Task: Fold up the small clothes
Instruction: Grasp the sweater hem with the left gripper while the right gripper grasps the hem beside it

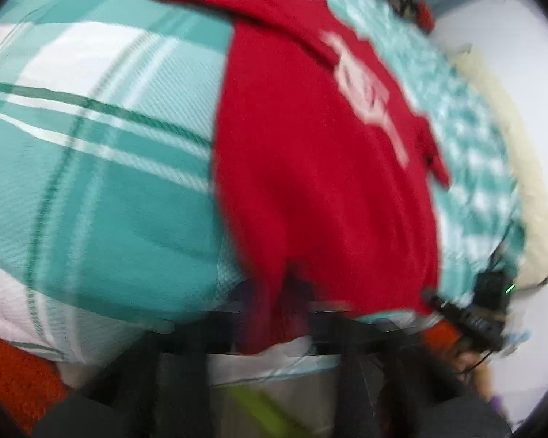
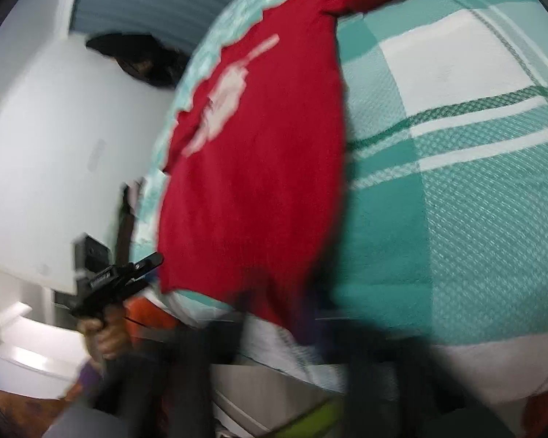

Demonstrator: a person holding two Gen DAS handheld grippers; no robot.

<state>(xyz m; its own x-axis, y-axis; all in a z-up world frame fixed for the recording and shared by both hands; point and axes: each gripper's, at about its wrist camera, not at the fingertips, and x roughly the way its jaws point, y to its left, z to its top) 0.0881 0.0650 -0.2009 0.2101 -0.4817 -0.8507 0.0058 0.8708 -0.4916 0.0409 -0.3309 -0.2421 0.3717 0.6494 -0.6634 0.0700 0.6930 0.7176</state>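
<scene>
A small red T-shirt (image 1: 310, 168) with a white print lies spread on a teal-and-white plaid blanket (image 1: 102, 153). It also shows in the right wrist view (image 2: 252, 182). My left gripper (image 1: 277, 306) is at the shirt's near hem, and red cloth sits between its blurred fingers. My right gripper (image 2: 285, 314) is at the other near hem corner, with red cloth at its fingers. Each gripper shows in the other's view: the right one (image 1: 467, 319) and the left one (image 2: 120, 277) at the hem's ends. Motion blur hides the fingertips.
The blanket (image 2: 456, 182) covers a bed. A cream pillow (image 1: 522, 197) lies along the bed's far edge by a white wall (image 2: 54, 146). Dark items (image 1: 409, 0) sit at the bed's head. An orange rug (image 1: 14, 372) lies below the bed edge.
</scene>
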